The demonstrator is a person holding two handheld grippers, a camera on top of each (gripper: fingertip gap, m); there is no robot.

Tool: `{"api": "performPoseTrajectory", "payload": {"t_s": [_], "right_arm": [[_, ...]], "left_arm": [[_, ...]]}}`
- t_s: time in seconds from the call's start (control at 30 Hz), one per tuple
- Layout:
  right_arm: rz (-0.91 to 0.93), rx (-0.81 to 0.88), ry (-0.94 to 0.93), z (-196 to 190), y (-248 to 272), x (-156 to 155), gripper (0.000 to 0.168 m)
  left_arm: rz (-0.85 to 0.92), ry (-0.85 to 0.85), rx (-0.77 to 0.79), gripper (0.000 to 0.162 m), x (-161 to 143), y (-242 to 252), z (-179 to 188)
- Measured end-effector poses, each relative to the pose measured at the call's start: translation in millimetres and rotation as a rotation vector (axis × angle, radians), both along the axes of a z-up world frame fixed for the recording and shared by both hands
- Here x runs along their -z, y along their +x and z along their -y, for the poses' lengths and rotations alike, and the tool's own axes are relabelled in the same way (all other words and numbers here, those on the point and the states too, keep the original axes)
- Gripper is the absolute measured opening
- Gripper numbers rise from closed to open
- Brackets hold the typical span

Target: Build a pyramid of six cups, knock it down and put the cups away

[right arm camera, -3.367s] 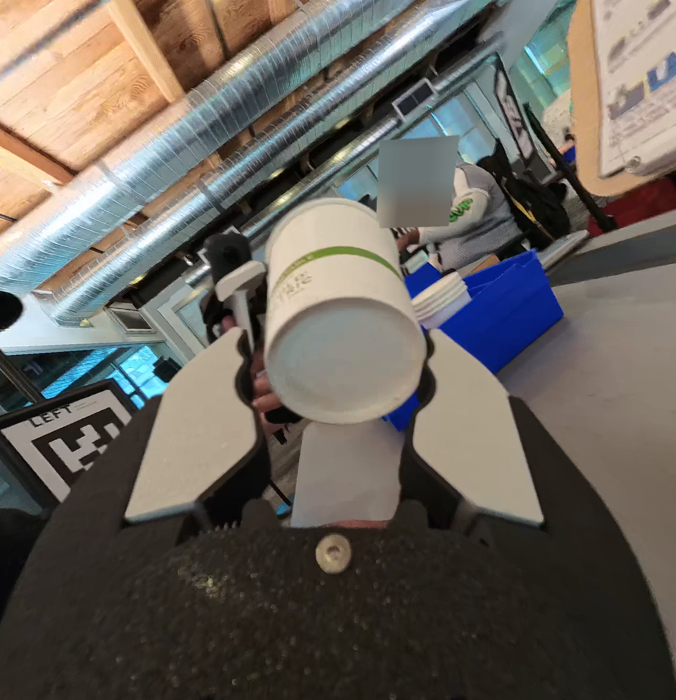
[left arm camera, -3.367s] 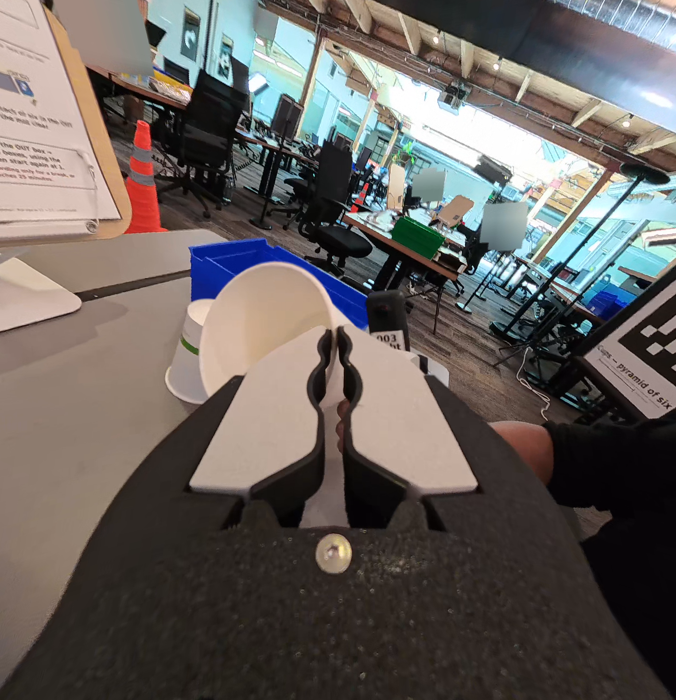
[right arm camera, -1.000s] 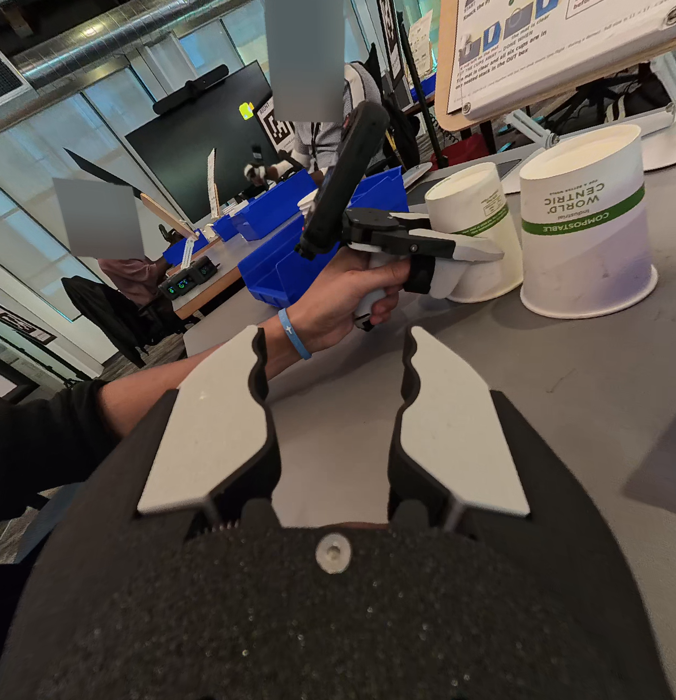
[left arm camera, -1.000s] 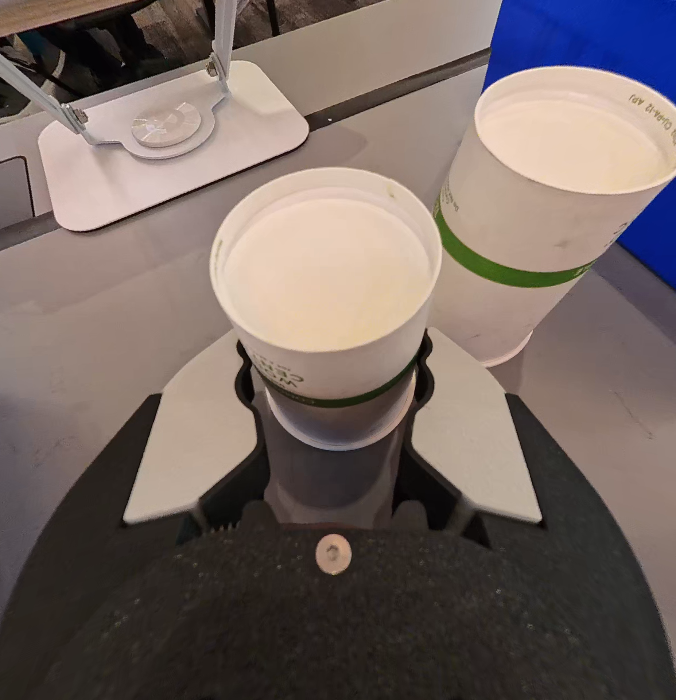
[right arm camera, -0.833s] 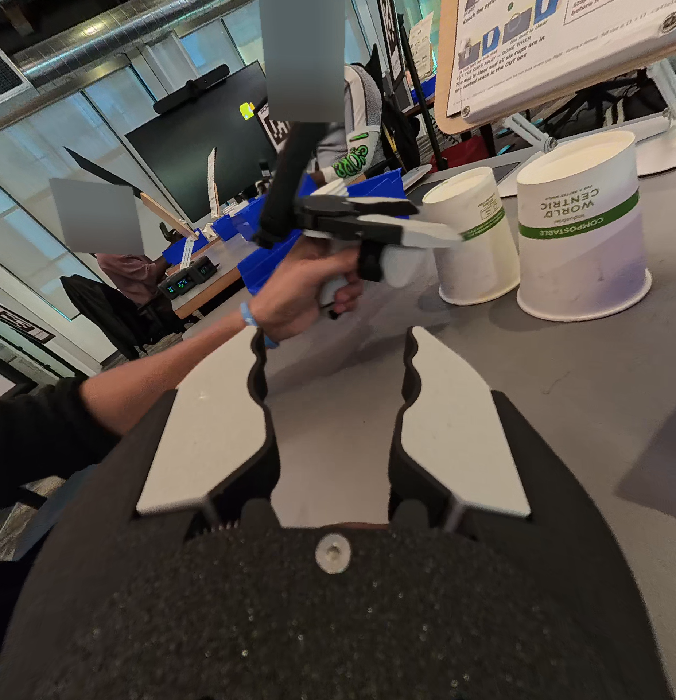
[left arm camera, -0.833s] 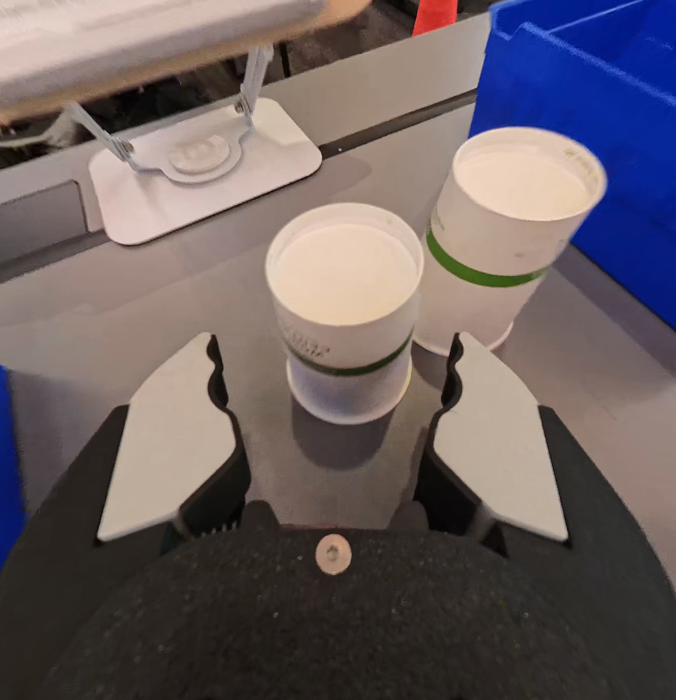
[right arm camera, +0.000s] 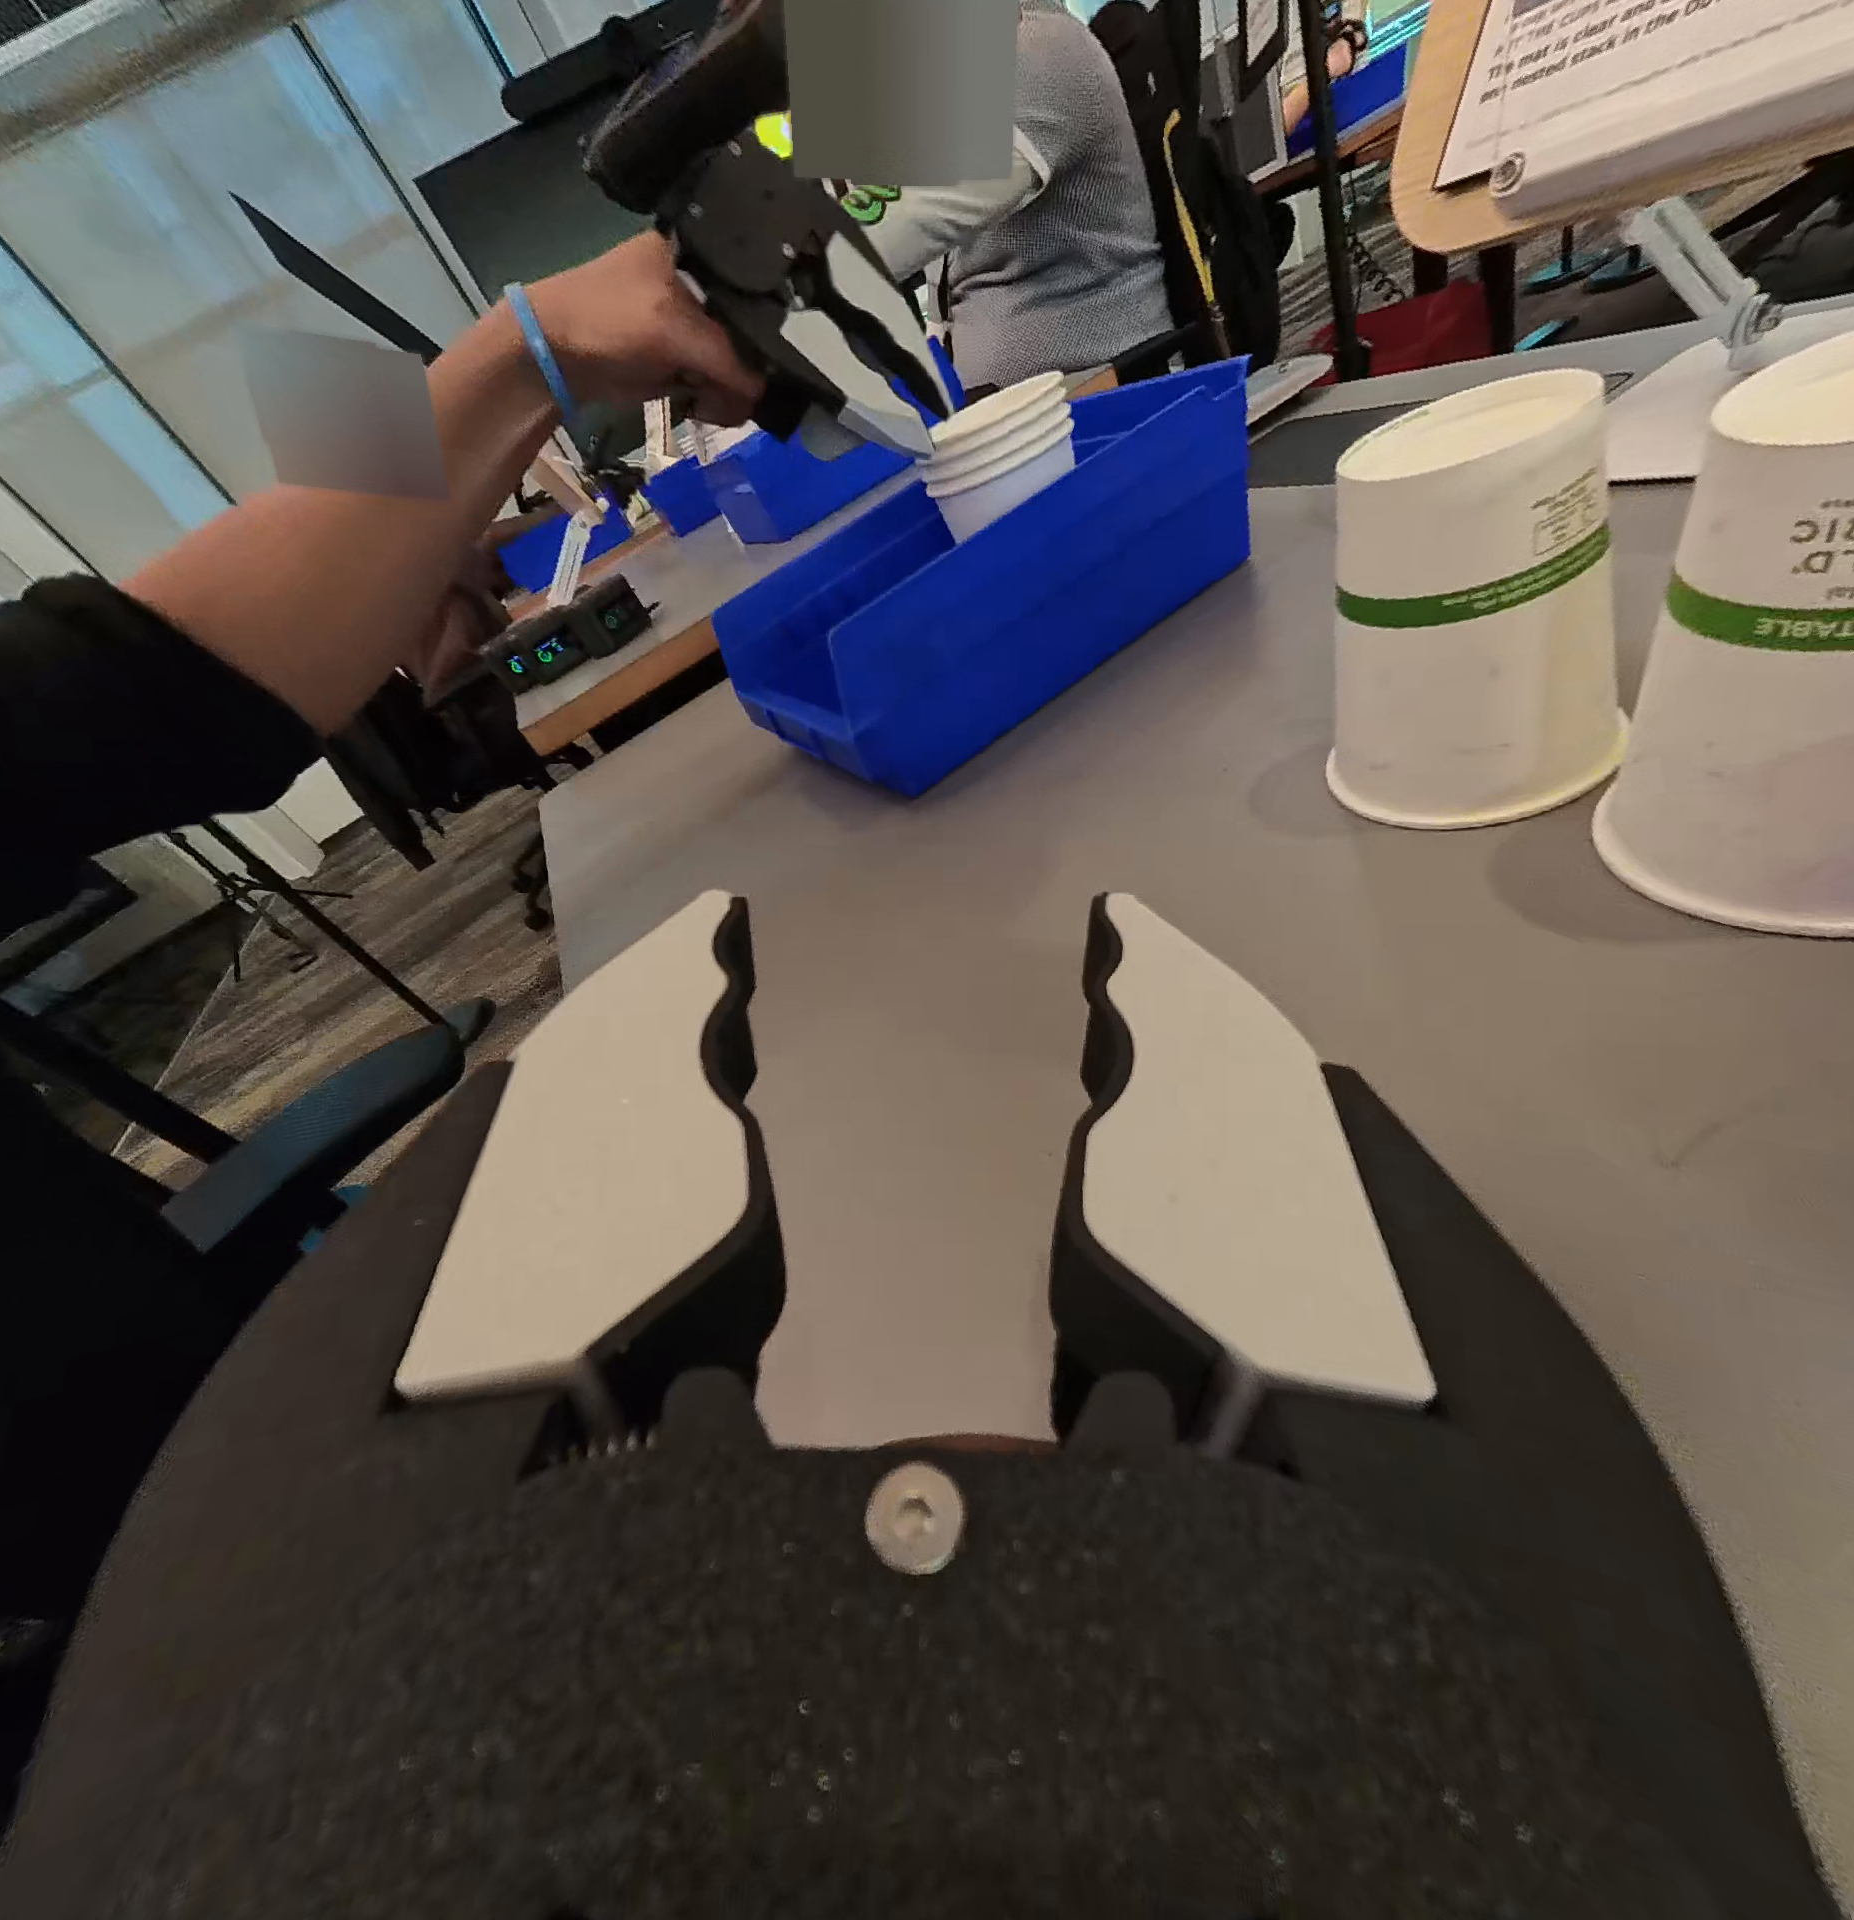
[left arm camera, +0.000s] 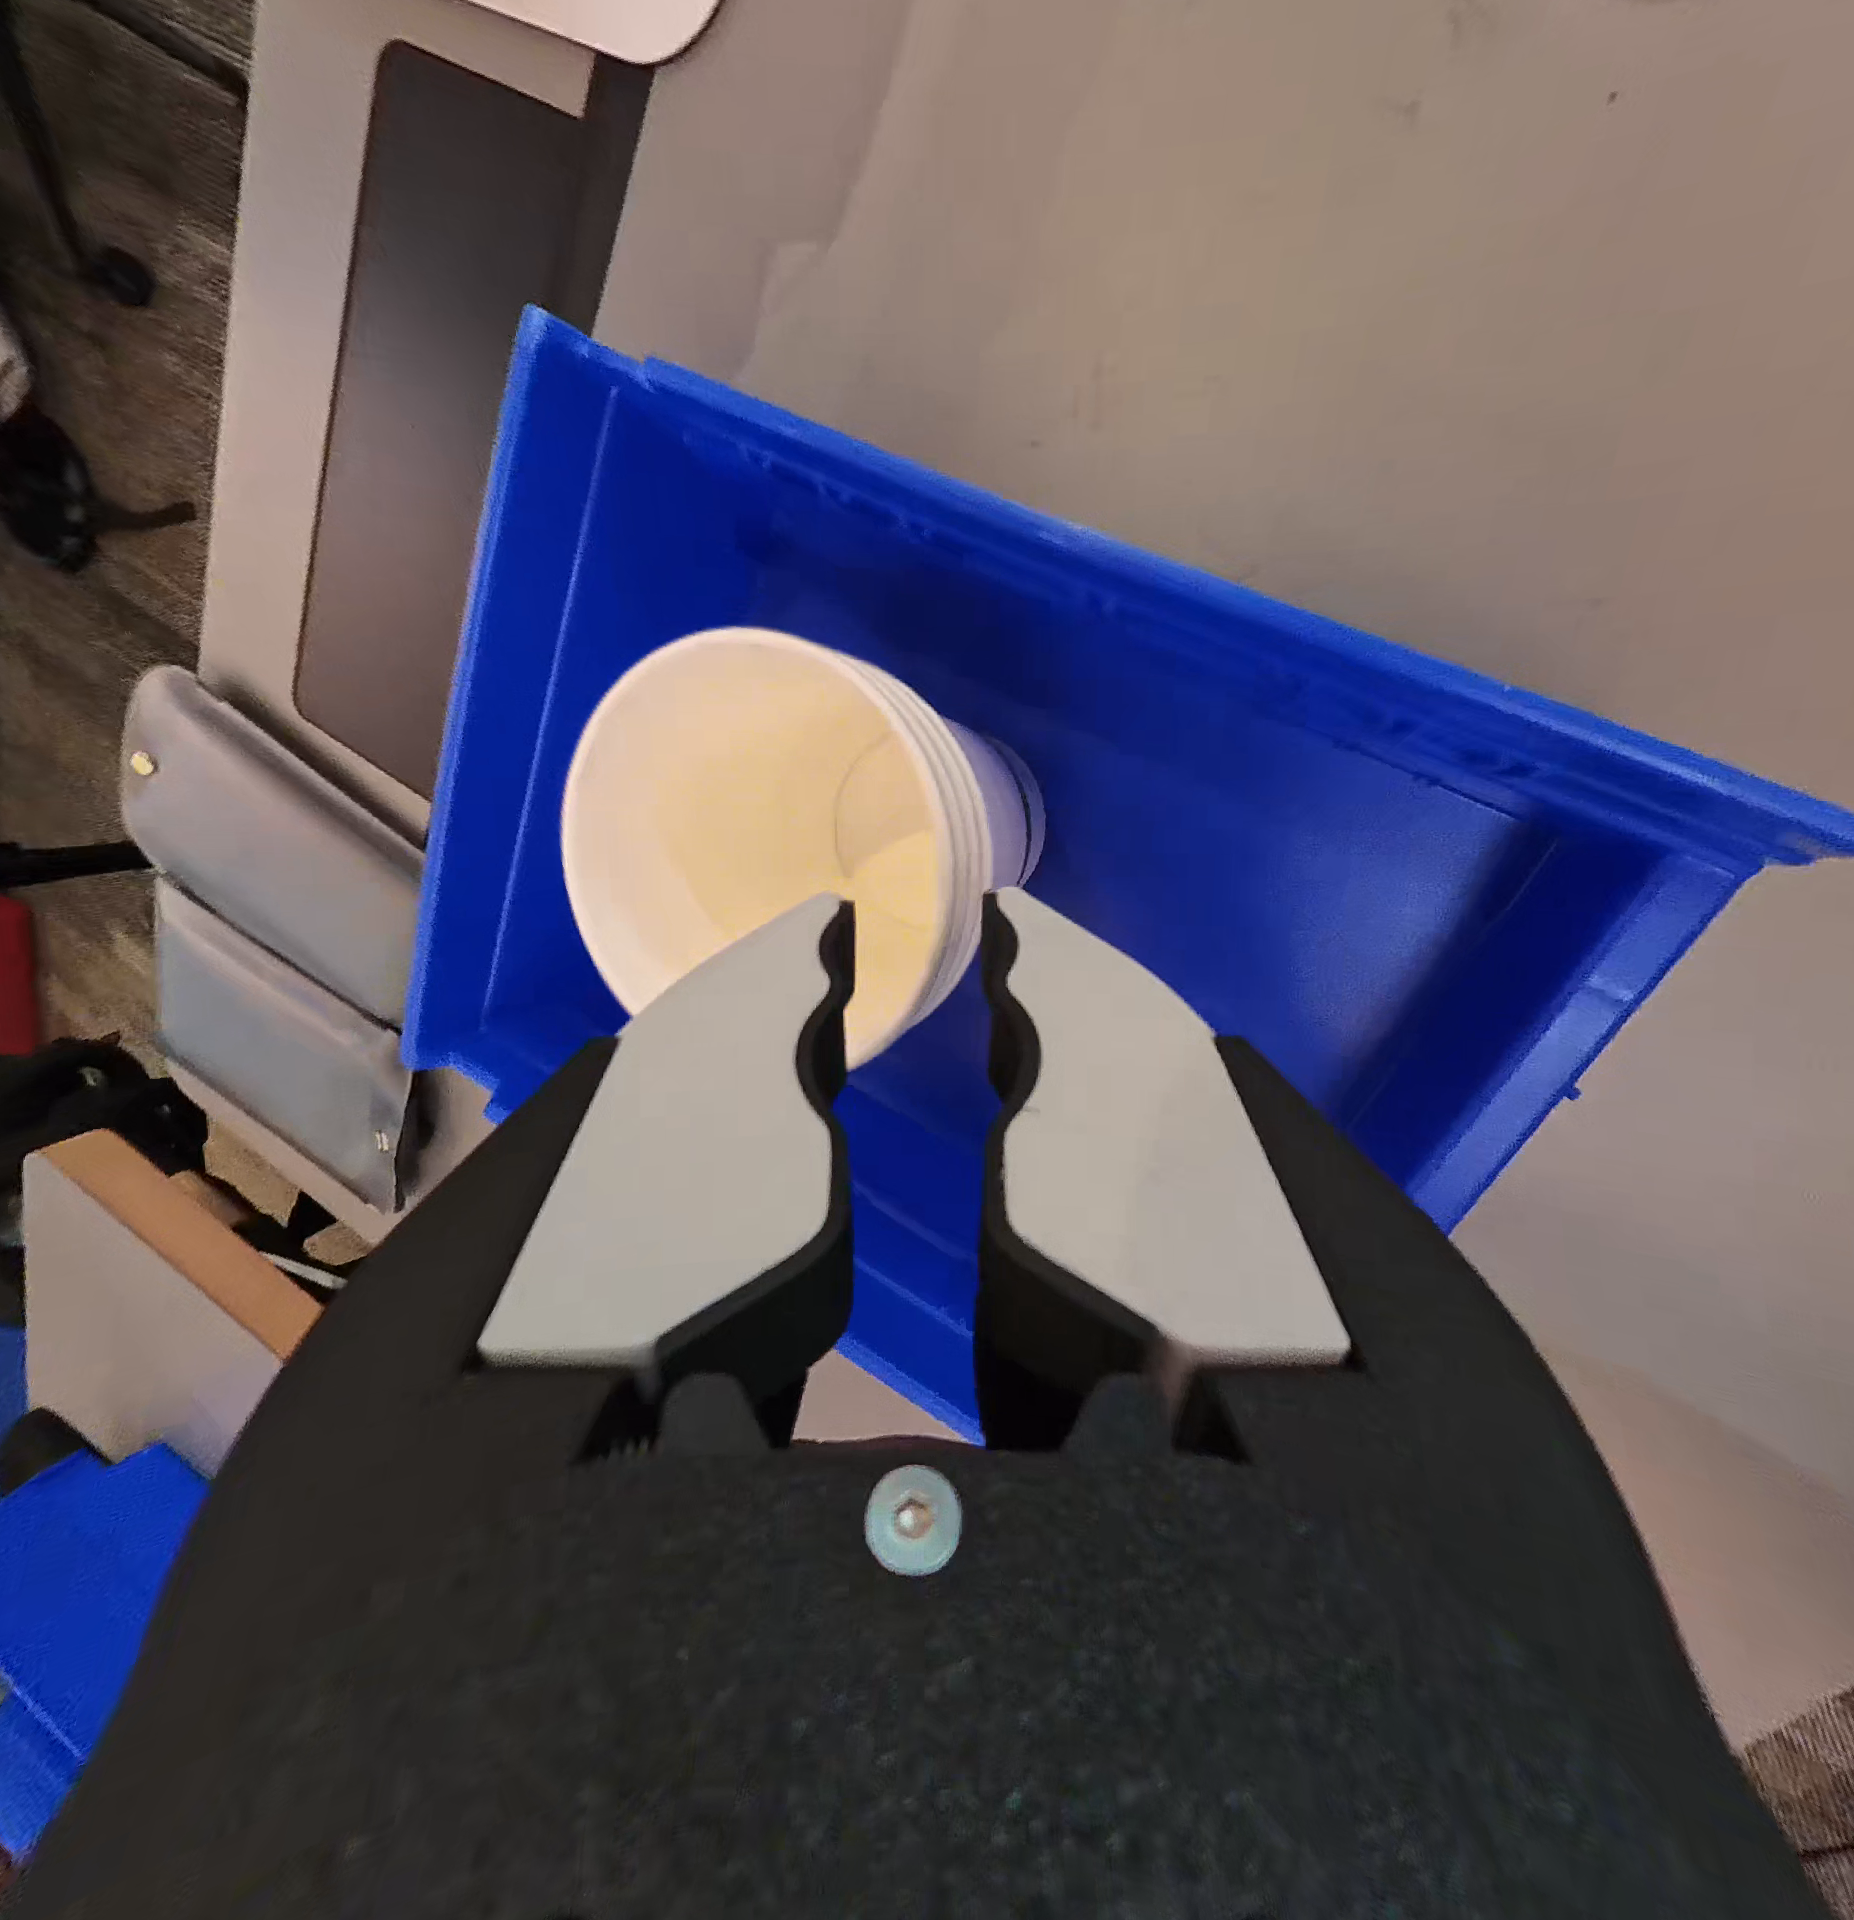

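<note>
A stack of several nested white cups (left arm camera: 757,821) stands open end up in a blue bin (left arm camera: 1266,644) on the grey table. My left gripper (left arm camera: 918,914) straddles the stack's rim, one finger inside the top cup and one outside, jaws narrowed with a gap still showing. The right wrist view shows this gripper (right arm camera: 902,421) at the stack (right arm camera: 996,457) in the bin (right arm camera: 1006,644). Two white cups with green bands stand upside down side by side at the right, one (right arm camera: 1474,603) nearer the bin, the other (right arm camera: 1796,675) at the frame edge. My right gripper (right arm camera: 918,914) is open and empty over bare table.
A clipboard with papers on a white stand (right arm camera: 1629,125) rises behind the two cups. The table's left edge (right arm camera: 549,883) drops to carpet and a chair. Other people sit at tables with more blue bins in the background. A grey pouch (left arm camera: 268,935) hangs beside the table.
My left gripper let go of the second upside-down cup, swung left over the blue bin and narrowed its jaws around the stack's rim. My right gripper stayed open and barely moved.
</note>
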State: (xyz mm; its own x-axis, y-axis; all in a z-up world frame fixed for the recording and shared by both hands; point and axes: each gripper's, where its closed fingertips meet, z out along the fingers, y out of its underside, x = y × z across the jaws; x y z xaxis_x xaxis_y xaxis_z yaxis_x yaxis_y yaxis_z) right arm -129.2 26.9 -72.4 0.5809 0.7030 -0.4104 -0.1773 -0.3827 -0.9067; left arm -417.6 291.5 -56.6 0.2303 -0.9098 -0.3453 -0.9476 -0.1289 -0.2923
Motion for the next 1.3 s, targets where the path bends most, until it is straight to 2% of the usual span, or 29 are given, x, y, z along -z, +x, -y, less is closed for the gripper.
{"api": "performPoseTrajectory", "payload": {"t_s": [0.13,0.23,0.4,0.47,0.5,0.53,0.77,0.9,1.1,1.3], "right_arm": [[0.015,-0.010,0.012,1,-3,0,0.061],[0.019,-0.017,0.010,1,-4,1,0.061],[0.011,-0.040,-0.011,2,-7,3,0.061],[0.014,-0.044,-0.012,2,-8,4,0.061],[0.016,-0.046,-0.012,2,-8,4,0.061],[0.017,-0.047,-0.011,2,-9,4,0.061],[0.027,-0.054,-0.018,3,-10,6,0.060],[0.037,-0.048,-0.019,1,-9,8,0.060],[0.034,-0.032,-0.028,-4,-7,13,0.060],[0.033,-0.049,-0.041,-1,-12,15,0.060]], "left_arm": [[-0.024,-0.040,0.006,0.021,10,-1,-4],[-0.013,-0.069,0.013,0.006,10,1,-3],[-0.021,-0.098,0.024,0.006,13,2,1],[-0.026,-0.089,0.021,0.014,12,2,1],[-0.017,-0.095,0.020,0.013,11,3,1],[-0.007,-0.110,0.024,0.005,10,4,3],[0.039,-0.186,-0.006,0.003,10,6,5],[0.044,-0.180,-0.006,0.003,1,7,5],[0.119,-0.171,0.002,0.003,-32,9,13],[0.097,-0.186,0.001,0.003,-28,6,18]]}}
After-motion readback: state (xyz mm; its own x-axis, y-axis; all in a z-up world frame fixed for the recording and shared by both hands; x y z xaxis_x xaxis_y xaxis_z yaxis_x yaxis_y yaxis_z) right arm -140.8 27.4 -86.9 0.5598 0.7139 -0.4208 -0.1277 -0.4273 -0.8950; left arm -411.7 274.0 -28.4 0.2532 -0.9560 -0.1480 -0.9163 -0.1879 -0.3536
